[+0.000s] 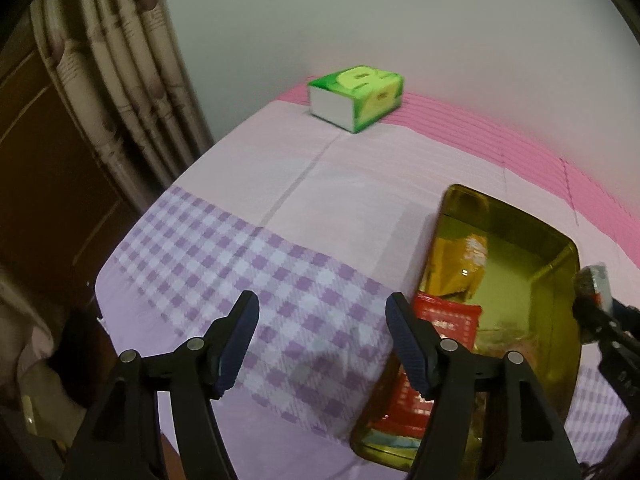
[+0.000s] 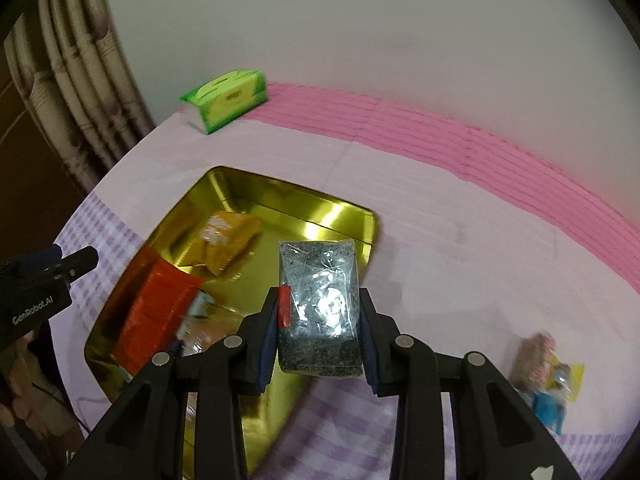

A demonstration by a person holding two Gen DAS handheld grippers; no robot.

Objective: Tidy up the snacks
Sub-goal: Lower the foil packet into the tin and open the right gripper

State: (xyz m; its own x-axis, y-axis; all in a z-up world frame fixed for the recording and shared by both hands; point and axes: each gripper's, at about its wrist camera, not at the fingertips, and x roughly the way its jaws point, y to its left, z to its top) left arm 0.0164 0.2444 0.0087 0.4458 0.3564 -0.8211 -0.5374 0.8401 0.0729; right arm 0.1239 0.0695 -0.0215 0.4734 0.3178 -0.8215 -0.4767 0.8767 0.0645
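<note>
A gold tin tray [image 2: 352, 216] lies on the bed with a red packet [image 2: 156, 312] and an orange packet [image 2: 228, 244] inside it. My right gripper [image 2: 320, 312] is shut on a clear packet of dark, speckled snack [image 2: 320, 280], held above the tray's right part. That tray [image 1: 560, 276] also shows at the right of the left wrist view, with the red packet [image 1: 444, 320] and the orange packet [image 1: 468, 264] in it. My left gripper [image 1: 322, 312] stands open over the purple checked cloth, left of the tray, with nothing between its fingers. The right gripper [image 1: 592, 300] enters at the right edge there.
A green tissue pack [image 1: 356, 94] sits at the bed's far edge by the white wall. Several small snack packets [image 2: 548, 376] lie on the cover to the right of the tray. A curtain [image 1: 128, 80] and dark wooden furniture stand at the left.
</note>
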